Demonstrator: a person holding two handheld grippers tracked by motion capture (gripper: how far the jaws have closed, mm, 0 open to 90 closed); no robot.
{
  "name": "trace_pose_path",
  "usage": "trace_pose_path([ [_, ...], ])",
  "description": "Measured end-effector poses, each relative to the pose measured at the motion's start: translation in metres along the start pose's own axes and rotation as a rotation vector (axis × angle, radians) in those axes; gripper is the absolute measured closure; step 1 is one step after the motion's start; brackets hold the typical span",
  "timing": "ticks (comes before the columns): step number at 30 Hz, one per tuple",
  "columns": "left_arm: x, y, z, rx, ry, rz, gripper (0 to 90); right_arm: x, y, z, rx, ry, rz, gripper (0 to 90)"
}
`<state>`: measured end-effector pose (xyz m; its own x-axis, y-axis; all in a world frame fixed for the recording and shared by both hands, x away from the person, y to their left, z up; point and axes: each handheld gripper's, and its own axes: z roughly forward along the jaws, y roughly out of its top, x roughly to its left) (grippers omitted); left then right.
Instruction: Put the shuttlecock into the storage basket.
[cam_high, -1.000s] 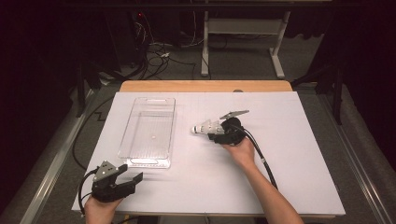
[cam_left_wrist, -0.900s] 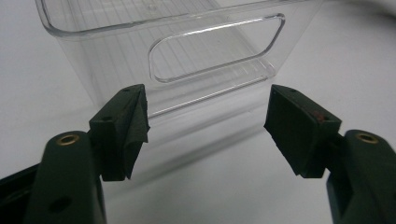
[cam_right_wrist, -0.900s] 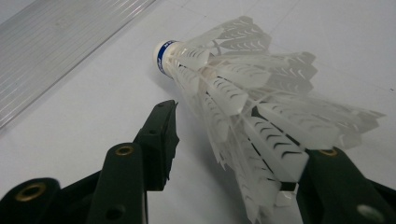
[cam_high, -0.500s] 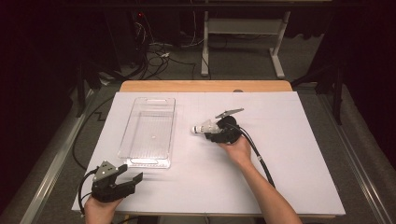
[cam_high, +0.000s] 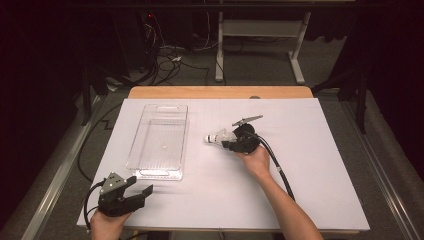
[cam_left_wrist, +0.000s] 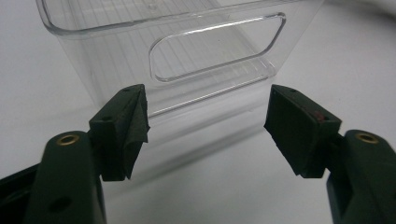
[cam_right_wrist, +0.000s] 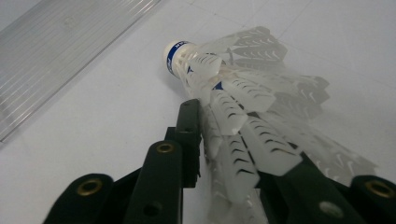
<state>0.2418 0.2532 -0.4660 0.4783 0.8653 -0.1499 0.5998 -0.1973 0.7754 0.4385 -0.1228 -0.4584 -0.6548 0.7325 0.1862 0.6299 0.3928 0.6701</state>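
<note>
White feathered shuttlecock (cam_right_wrist: 243, 93): lies on its side on the table sheet (cam_high: 320, 190), at three o'clock of the clear plastic bin (cam_high: 159, 142), well apart. Long axis runs nine to three; cork points toward nine, at the bin. Right gripper (cam_high: 229, 141): jaws have just been closing, pads now pressing the skirt. Squeeze gently; feathers crush easily. Left gripper (cam_left_wrist: 205, 126): jaws apart, empty, at the bin's six o'clock.

Wooden table (cam_high: 220, 92) under a white sheet (cam_high: 310, 190): clear plastic tray (cam_high: 134, 155) at ten o'clock of centre, lying lengthwise; white shuttlecock (cam_high: 216, 137) just past centre toward one o'clock, on its side, well apart from the tray.
</note>
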Motion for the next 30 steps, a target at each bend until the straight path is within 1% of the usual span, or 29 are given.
trace_pose_path([
  [5,-0.0001,0.0000,0.0000,0.000,0.000,0.001,30.9,0.0013,-0.0002,-0.0002,0.007,0.007,-0.004,81.6],
  [11,0.0001,0.0000,-0.0004,0.000,0.000,0.001,31.0,0.0019,-0.0008,-0.0003,0.015,0.004,-0.007,83.7],
  [12,0.0002,0.0000,-0.0005,0.001,0.000,0.004,31.0,0.0022,-0.0010,-0.0002,0.017,0.005,-0.007,86.0],
  [16,-0.0002,0.0000,-0.0001,-0.002,0.001,-0.001,31.0,0.0032,-0.0015,-0.0004,0.025,0.010,-0.011,87.7],
  [17,0.0001,0.0000,-0.0004,0.002,0.000,0.003,31.0,0.0033,-0.0015,-0.0005,0.027,0.012,-0.011,87.9],
  [23,0.0001,0.0000,-0.0002,0.000,0.002,0.002,31.0,0.0047,-0.0017,-0.0012,0.030,0.012,-0.017,88.6],
  [30,0.0002,0.0000,-0.0004,0.002,0.000,0.004,31.0,0.0072,-0.0007,-0.0048,0.022,0.017,-0.029,88.6],
])
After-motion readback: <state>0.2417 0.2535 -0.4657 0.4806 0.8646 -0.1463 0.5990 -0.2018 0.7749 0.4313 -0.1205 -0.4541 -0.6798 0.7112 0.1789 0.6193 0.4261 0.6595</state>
